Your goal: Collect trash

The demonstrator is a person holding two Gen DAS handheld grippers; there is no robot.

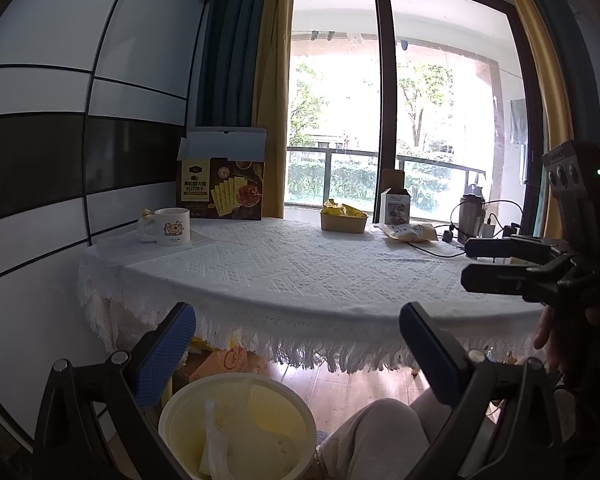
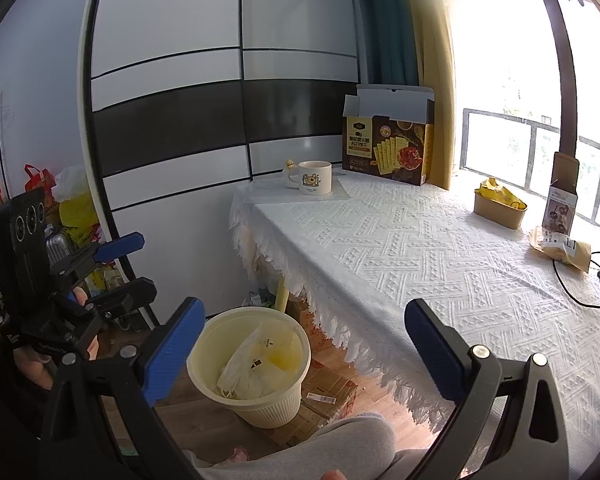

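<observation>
Both my grippers are empty w/ jaws spread wide: left gripper (image 1: 296,328) hovers above the bin (image 1: 236,420), right gripper (image 2: 304,328) hangs over the tabletop (image 2: 440,264) edge, also near the bin. Bin sits on the floor by the tabletop, already holding crumpled plastic and paper. I'd say I'm between pickups. Likely trash left: the tan packet (image 2: 560,246) by the cable, far right side, maybe the yellow wrappers (image 2: 498,196) in the tub. Next move: reach right gripper over to the packet, go low, pinch it flat, avoid the cable.

White mug (image 2: 315,177), open cracker box (image 2: 389,151), black cable (image 2: 580,300), lace tablecloth (image 2: 440,248)
</observation>
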